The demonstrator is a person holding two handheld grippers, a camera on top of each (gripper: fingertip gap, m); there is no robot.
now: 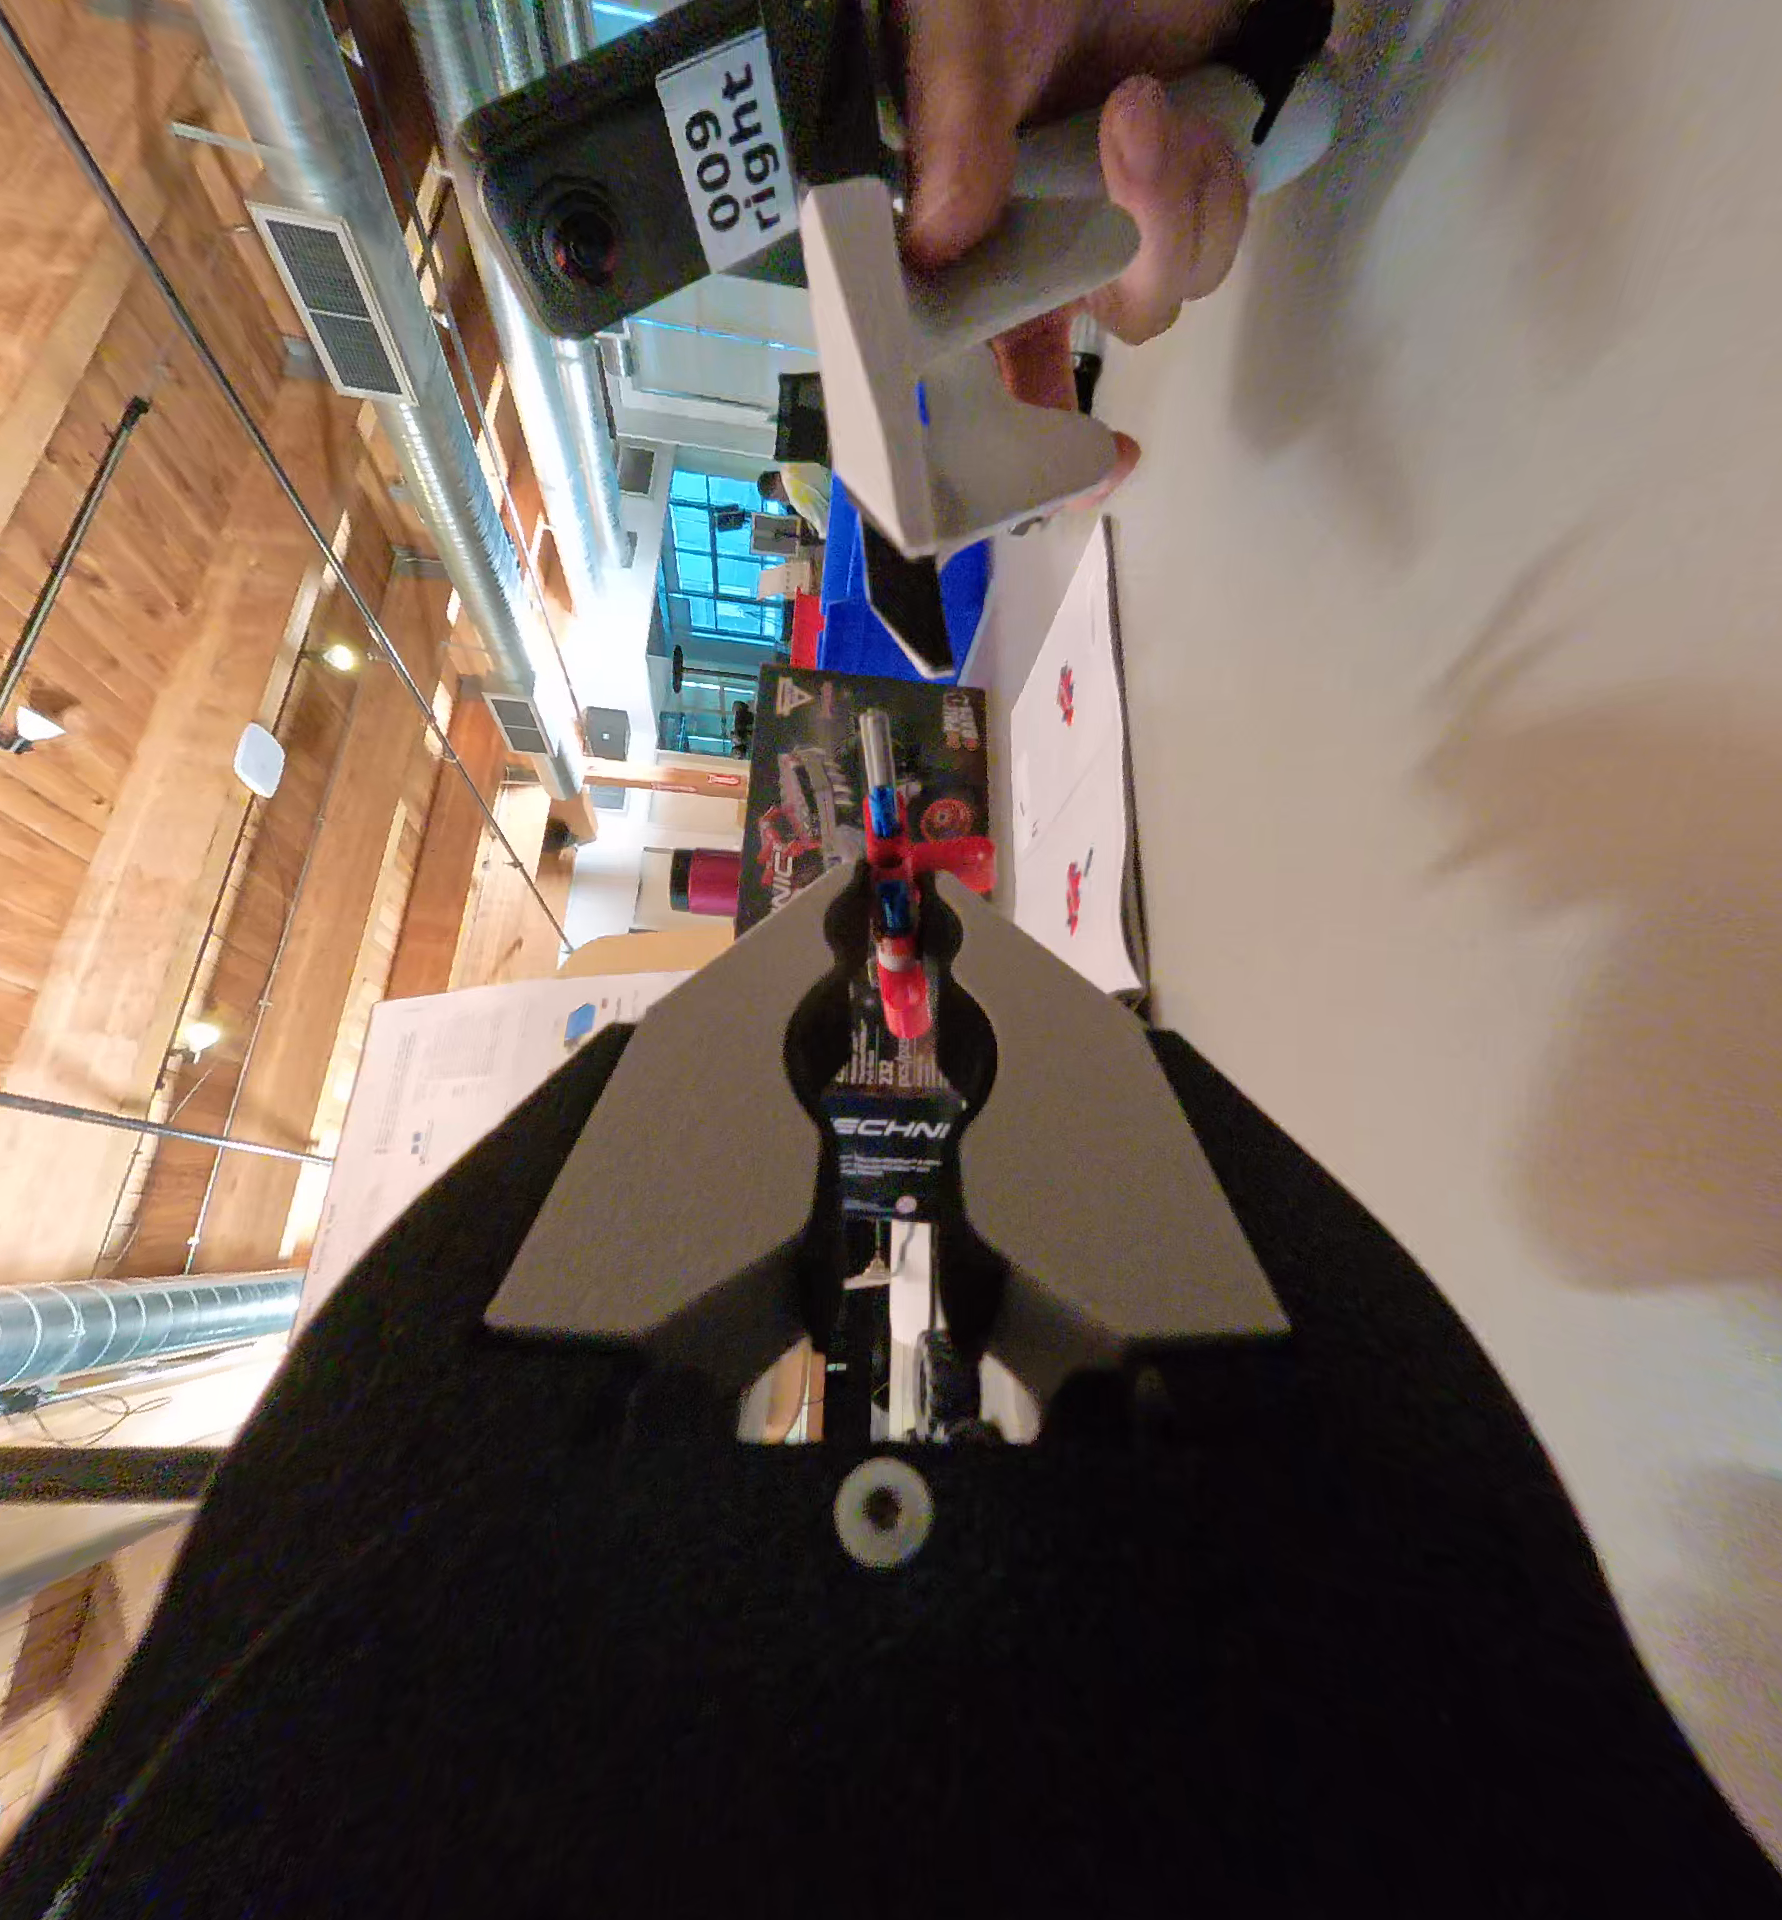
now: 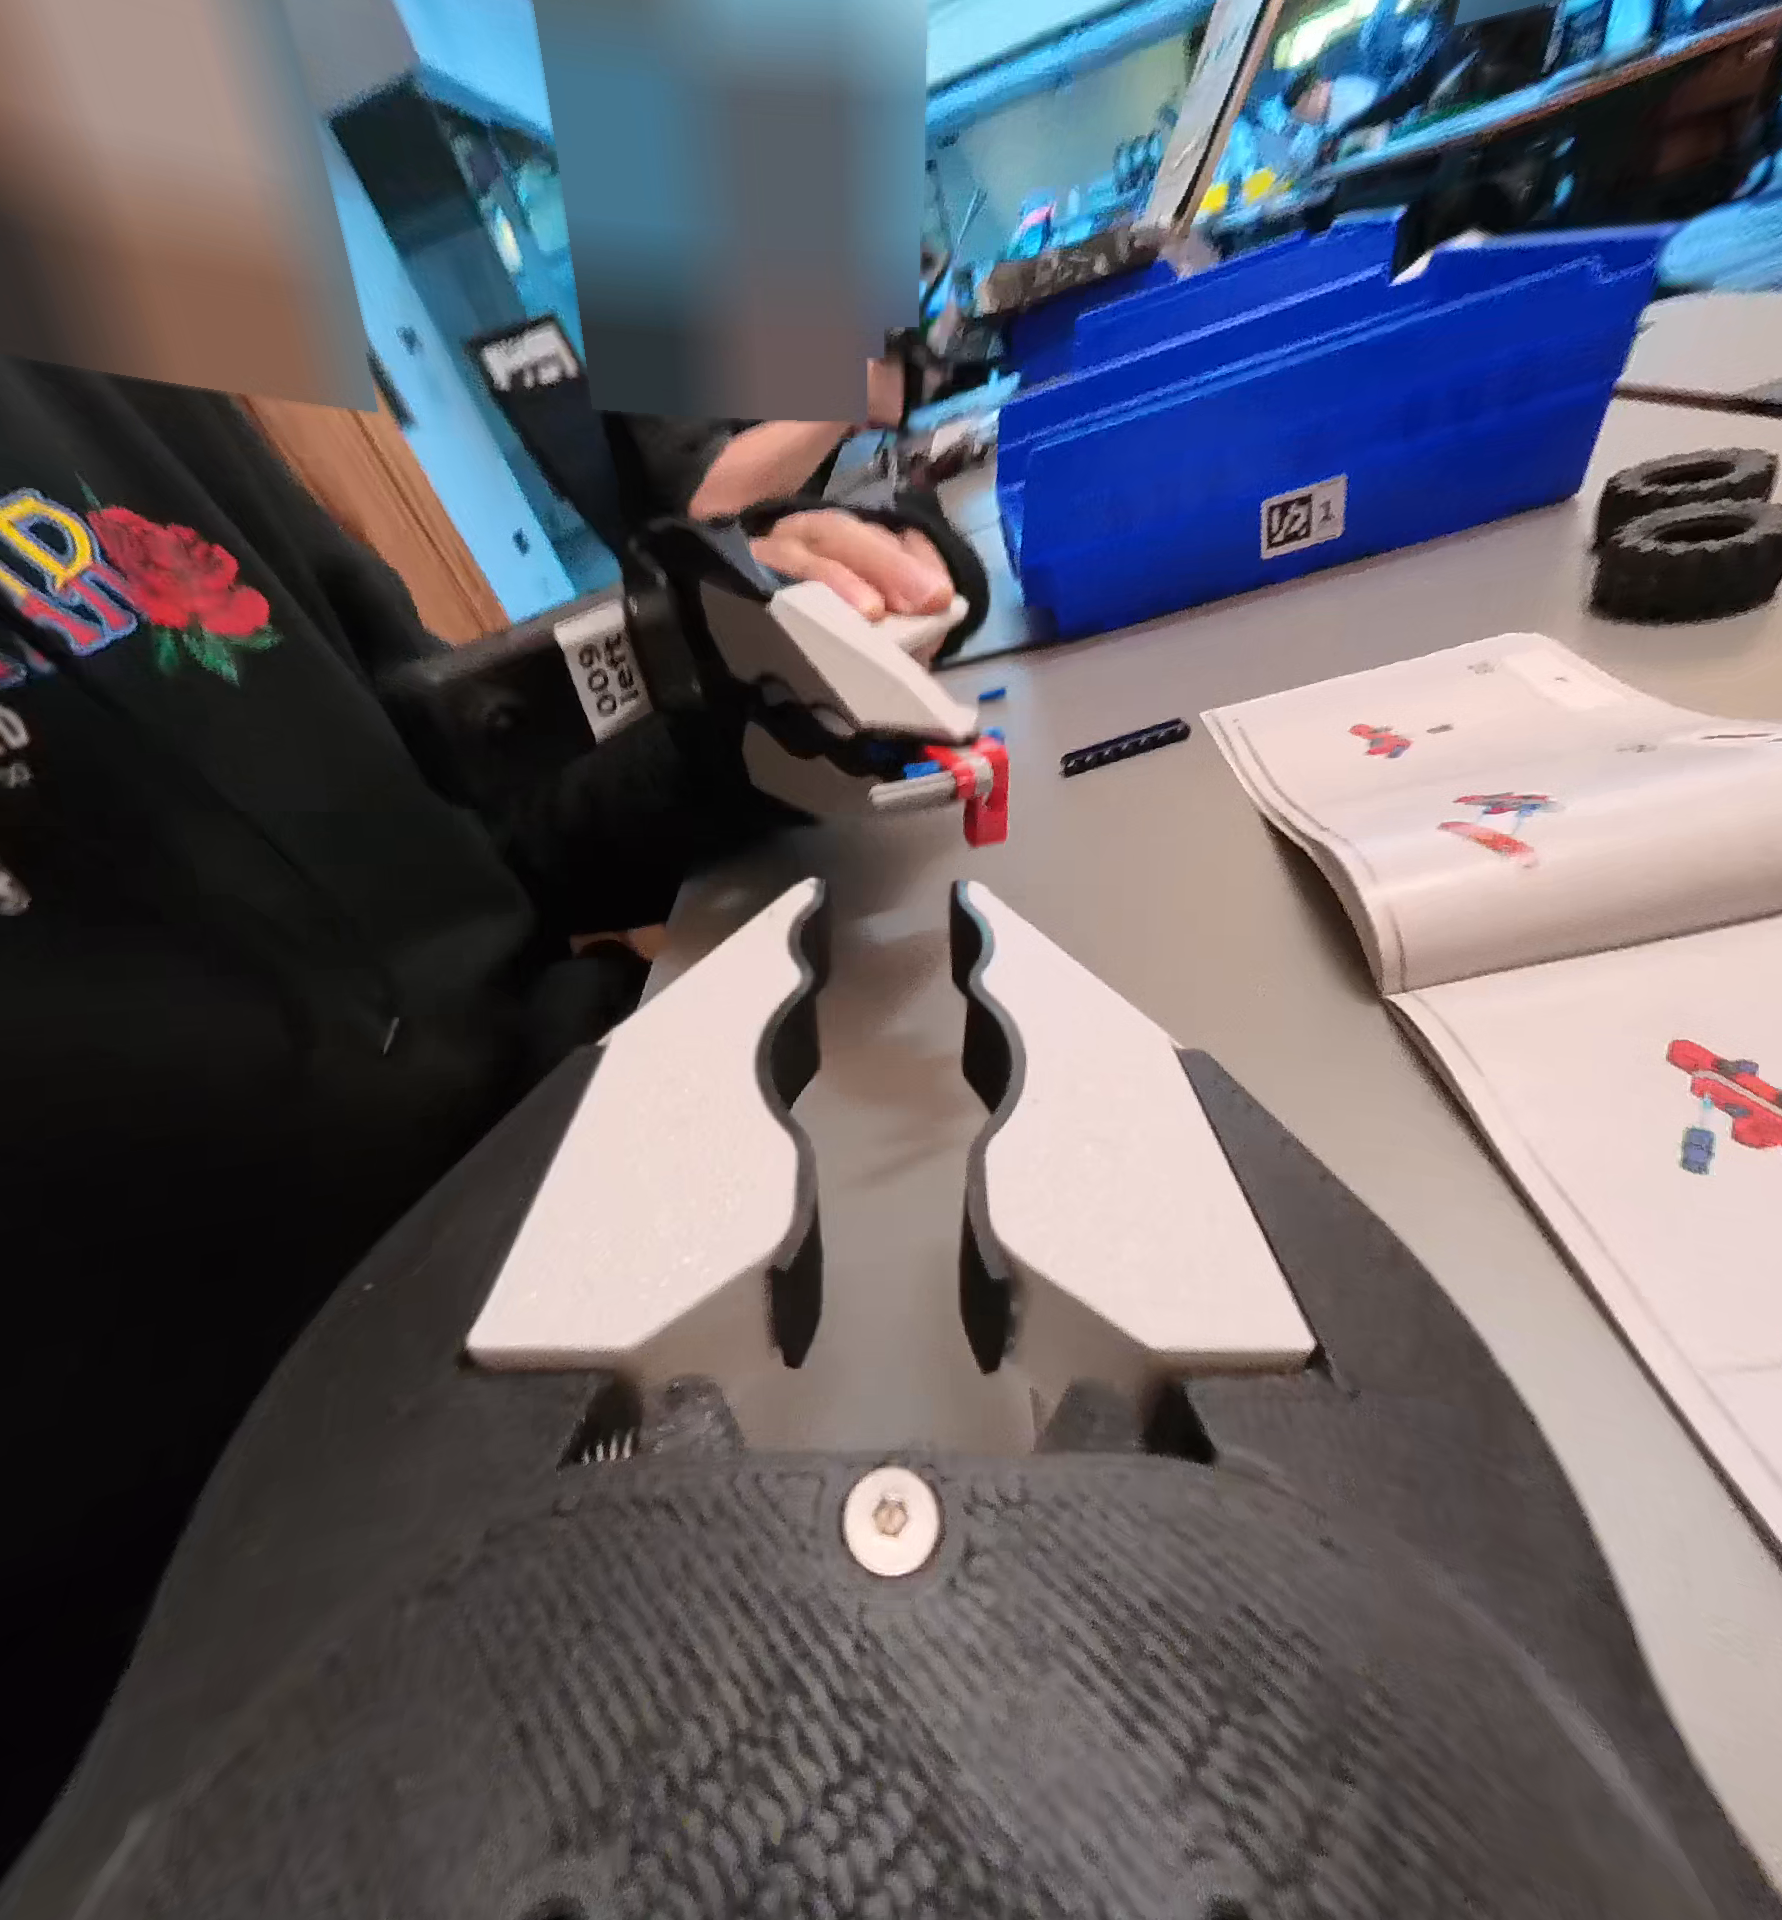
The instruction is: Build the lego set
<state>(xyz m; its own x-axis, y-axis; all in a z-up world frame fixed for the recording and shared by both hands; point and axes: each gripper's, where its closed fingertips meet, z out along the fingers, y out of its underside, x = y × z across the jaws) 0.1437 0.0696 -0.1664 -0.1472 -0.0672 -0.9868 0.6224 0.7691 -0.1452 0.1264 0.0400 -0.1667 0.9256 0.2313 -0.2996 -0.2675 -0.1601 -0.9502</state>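
Left wrist view shows our left gripper (image 1: 892, 894) clenched on a small lego assembly (image 1: 892, 883) of red and blue pieces threaded on a grey axle, pinched near the fingertips, with the axle poking out beyond them and a red piece sticking off to one side. This camera is rolled onto its side, so the pale tabletop (image 1: 1489, 935) runs down the right of the picture. Just past the assembly a dark lego box (image 1: 814, 769) stands on the tabletop, with the open instruction booklet (image 1: 1069, 790) beside it and a pink-and-black bottle (image 1: 705, 878) on its other side. Higher in the frame we see our right gripper (image 1: 944, 540), held by a hand (image 1: 1074, 156), in front of a blue bin (image 1: 970, 592).

From the right wrist view, our right gripper (image 2: 887, 894) is released: its two pale fingers (image 2: 679, 1122) stand apart with bare tabletop (image 2: 1126, 935) between them. Just beyond the fingertips, the left gripper (image 2: 928, 758) holds the lego assembly (image 2: 970, 784) above the tabletop, close to the tabletop's near edge, with a hand (image 2: 856, 566) around its handle. A thin black lego beam (image 2: 1124, 746) lies flat just beside it, between it and the instruction booklet (image 2: 1552, 831), which lies open on the right. Farther back sits the blue bin (image 2: 1302, 436), and near it, at the right edge, several black lego tyres (image 2: 1692, 540), two of them touching. A person in a dark printed sweatshirt (image 2: 191, 779) fills the left side.
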